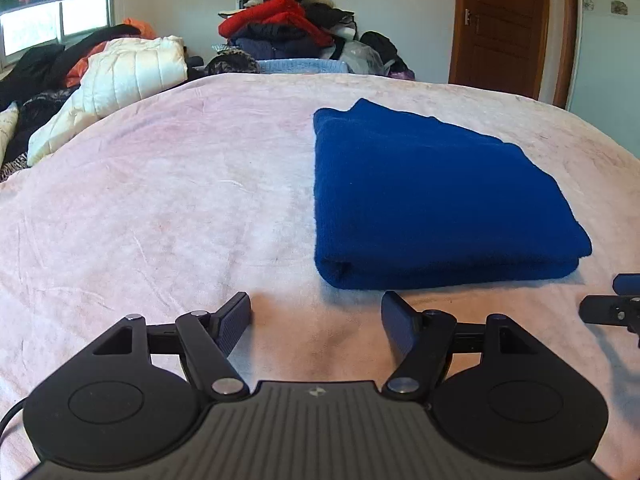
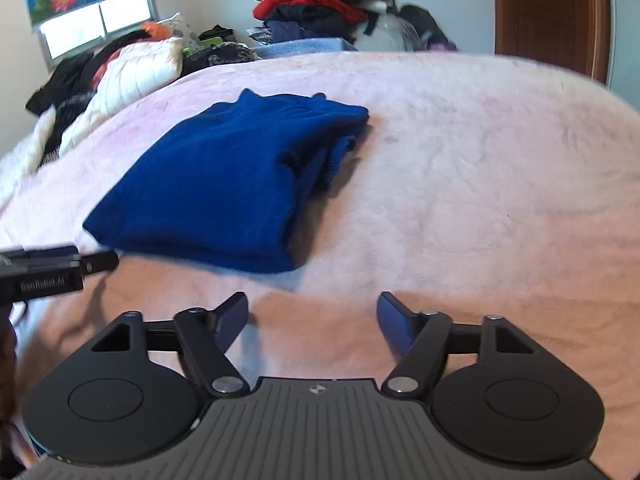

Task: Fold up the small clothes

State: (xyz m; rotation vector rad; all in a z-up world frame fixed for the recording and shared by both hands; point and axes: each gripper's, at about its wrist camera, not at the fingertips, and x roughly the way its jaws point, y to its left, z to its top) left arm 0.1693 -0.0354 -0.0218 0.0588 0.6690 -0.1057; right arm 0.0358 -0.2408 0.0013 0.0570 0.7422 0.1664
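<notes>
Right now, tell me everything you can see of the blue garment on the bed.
The blue garment is a deep royal blue, of a soft, fleecy or knitted-looking fabric. It lies folded into a roughly rectangular bundle of several layers, with a rounded fold along its near edge. In the right wrist view its far end looks looser, with bunched, uneven layers. It rests flat on the pink blanket covering the bed. Nothing else touches it: both grippers stand open just short of its near edge, with nothing between their fingers.

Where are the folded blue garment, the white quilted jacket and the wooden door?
folded blue garment (image 1: pixel 432 200), left wrist view, top layer's middle
white quilted jacket (image 1: pixel 128 76), left wrist view, quilted front
wooden door (image 1: pixel 504 20), left wrist view, centre panel
</notes>
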